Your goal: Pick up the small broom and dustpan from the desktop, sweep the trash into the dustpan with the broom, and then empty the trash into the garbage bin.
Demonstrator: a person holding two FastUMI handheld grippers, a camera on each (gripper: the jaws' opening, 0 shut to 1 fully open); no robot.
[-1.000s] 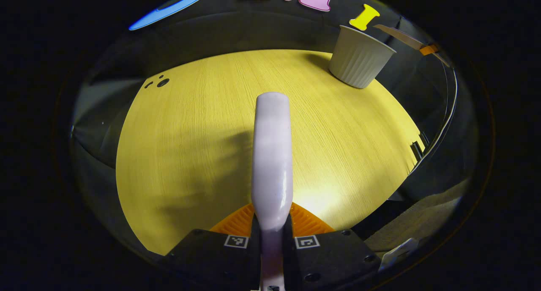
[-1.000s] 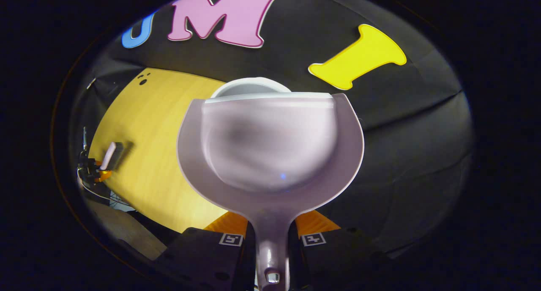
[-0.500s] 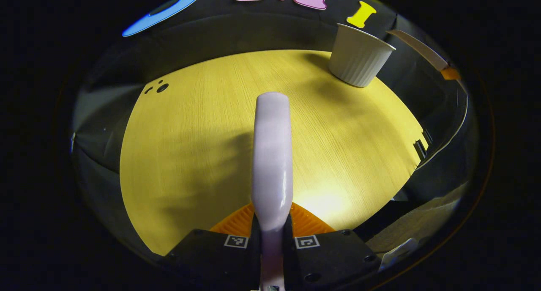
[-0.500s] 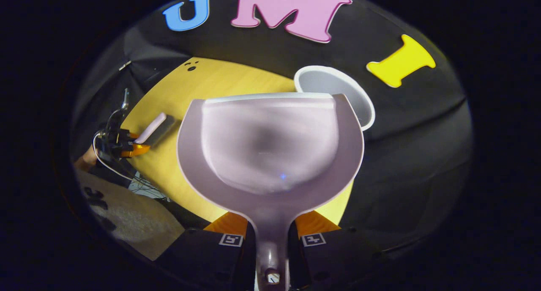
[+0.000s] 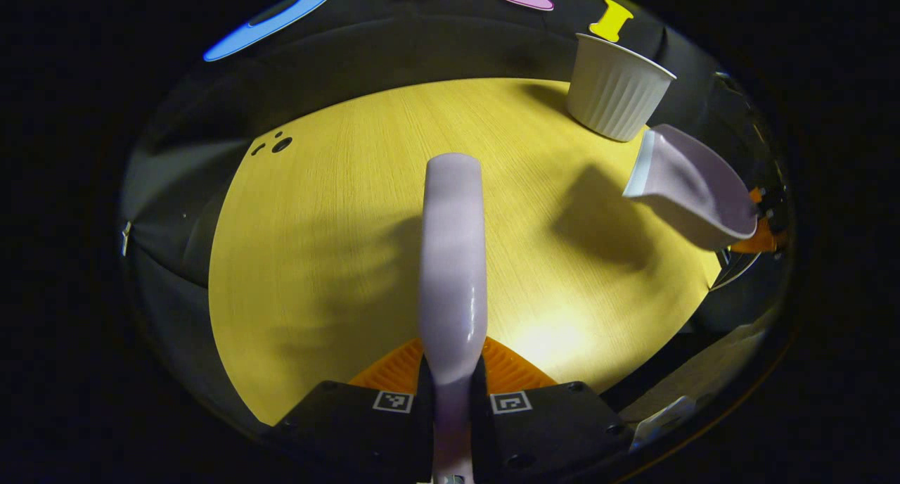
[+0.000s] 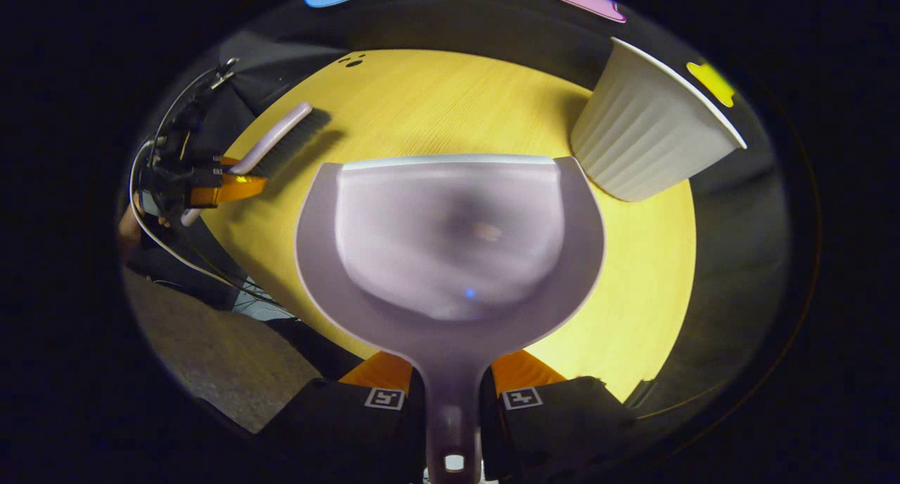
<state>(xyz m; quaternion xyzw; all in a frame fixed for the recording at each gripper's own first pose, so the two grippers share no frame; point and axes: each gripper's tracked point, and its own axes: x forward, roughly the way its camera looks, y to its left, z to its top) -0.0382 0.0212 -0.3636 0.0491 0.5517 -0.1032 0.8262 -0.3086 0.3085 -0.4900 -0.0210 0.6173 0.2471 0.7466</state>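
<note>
Left gripper view: left gripper (image 5: 452, 392) at bottom centre, fingers closed on the handle of the small pale lilac plastic broom (image 5: 453, 259). The broom's back runs straight up the middle of the frame over the round yellow wood-grain counter (image 5: 337, 209); bristles not visible from this angle. Cream ribbed plastic garbage bin (image 5: 616, 86) stands upright at upper right, near the counter's far edge. Just below it, at the right edge, the pale lilac plastic dustpan (image 5: 692, 188) is held tilted above the counter, its mouth toward the bin, apart from it. It throws a dark shadow on the counter to its left. Three small dark holes (image 5: 275, 145) in the counter at upper left.

Right gripper view: right gripper (image 6: 453, 398) at bottom centre, fingers clamped on the dustpan's handle; dustpan (image 6: 450, 238) spreads across the centre of the frame, front lip at the top. Whether the blurred pan holds any trash, cannot tell. Garbage bin (image 6: 650, 143) at upper right, close beside the pan's right corner, leaning in the fisheye. At upper left the left gripper (image 6: 232, 181) holds the broom (image 6: 274, 143), dark bristles facing down, close to the counter (image 6: 436, 104); contact cannot be judged. Cables trail from that gripper at the left edge. Grey floor (image 6: 211, 357) at lower left.
</note>
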